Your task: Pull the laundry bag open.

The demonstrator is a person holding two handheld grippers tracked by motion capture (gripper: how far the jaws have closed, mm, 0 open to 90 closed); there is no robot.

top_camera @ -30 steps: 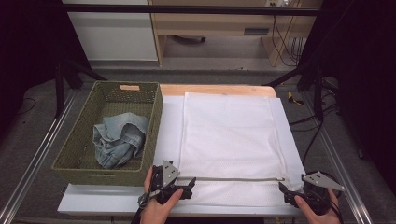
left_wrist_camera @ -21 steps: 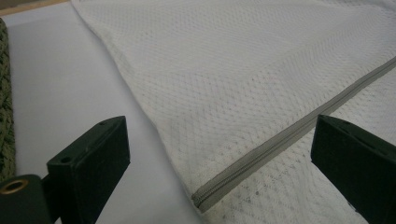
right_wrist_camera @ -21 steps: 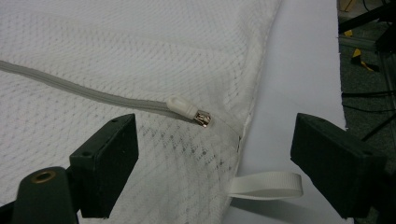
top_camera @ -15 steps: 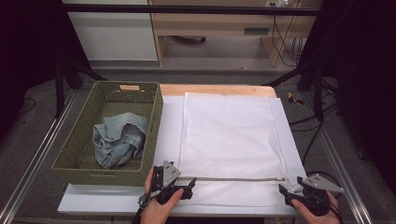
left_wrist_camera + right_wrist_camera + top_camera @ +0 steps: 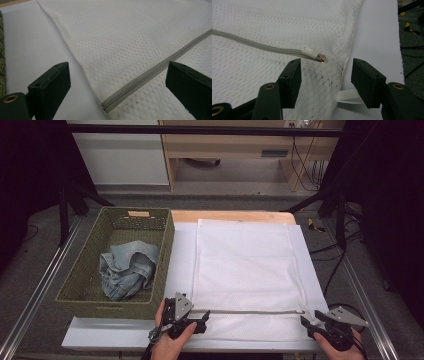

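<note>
Mesh laundry bag lies flat on the white sheet over the desk, its grey zipper running across the near end, zipped shut from what shows. Zipper pull sits at the bag's right end — white tab, small metal slider beside it. Woven basket stands just left of the bag with crumpled jeans inside.

Left hand-held gripper rests at the zipper's closed left end; in the left gripper view its jaws stand wide apart, straddling the zipper tail and the mesh edge, pressing on nothing. Right hand-held gripper sits at the bag's right corner. Its jaws have just been closing, but in the right gripper view a gap remains on both sides — the bag's corner and seam lie between them, the pull just beyond the fingertips, not pinched.

Judgement: the step in hand is getting a hold on the bag to unzip it, likely so the jeans can go in. Grasp stage, nothing yet secured.

Next move calls for the right jaws to nudge forward a little so the white tab falls between the pads, then close fully. Left jaws need to clamp the mesh at the zipper's end to anchor it — otherwise the whole bag may slide when the pull is drawn along.
</note>
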